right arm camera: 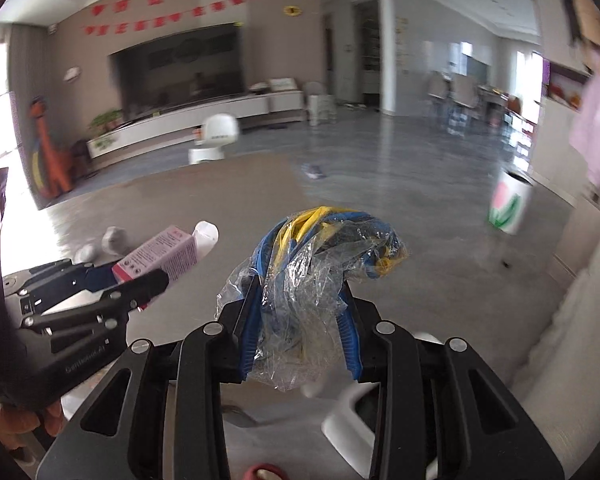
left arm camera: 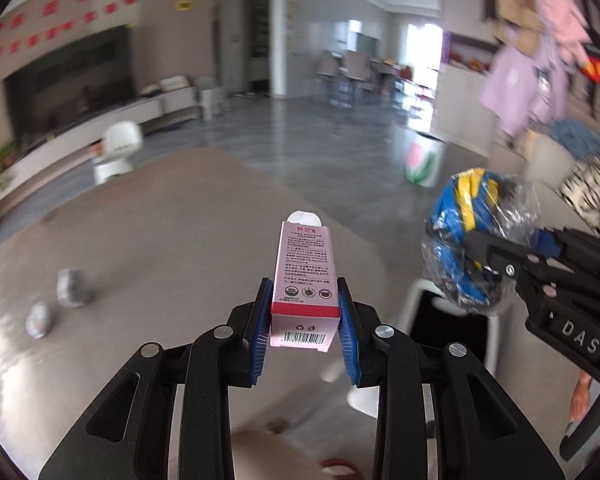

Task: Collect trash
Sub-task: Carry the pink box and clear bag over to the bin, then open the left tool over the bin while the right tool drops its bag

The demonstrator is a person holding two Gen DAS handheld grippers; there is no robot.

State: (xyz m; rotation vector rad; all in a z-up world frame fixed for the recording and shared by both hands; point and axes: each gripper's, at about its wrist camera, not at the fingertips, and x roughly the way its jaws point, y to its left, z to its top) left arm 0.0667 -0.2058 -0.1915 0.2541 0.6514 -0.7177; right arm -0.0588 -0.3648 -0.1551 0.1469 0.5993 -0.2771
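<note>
So we're standing on a big grey-beige rug (left arm camera: 172, 216) in a living room, everything a bit motion-blurred, and the thing that matters for the drop is the white bin with the dark opening (left arm camera: 448, 320) sitting low, just right of and below our left tongs (left arm camera: 304, 312) and almost directly under our right tongs (left arm camera: 474, 252). In the right wrist view only its white rim (right arm camera: 346, 420) peeks out right beneath the right tongs (right arm camera: 300, 332), so we'd say the right hand is the nearer one and mostly needs to go down, while the left has to swing rightward first. Right tongs are clamped on a crumpled clear plastic wrapper with blue and yellow print (right arm camera: 312, 264), a loose wad bulging out past the tips, probably light and floppy and liable to cling to the pads. Left tongs are clenched on a small pink-and-white carton (left arm camera: 304, 280), gripped around its lower half, long axis running straight out along the fingers, white cap end pointing away from us. Both pieces are up in the air, well above the floor. Still out on the rug to the left, well apart from either hand, are two crumpled silvery balls (left arm camera: 74, 288) lying near each other, so our guess is more trash remains to pick up after this.
</note>
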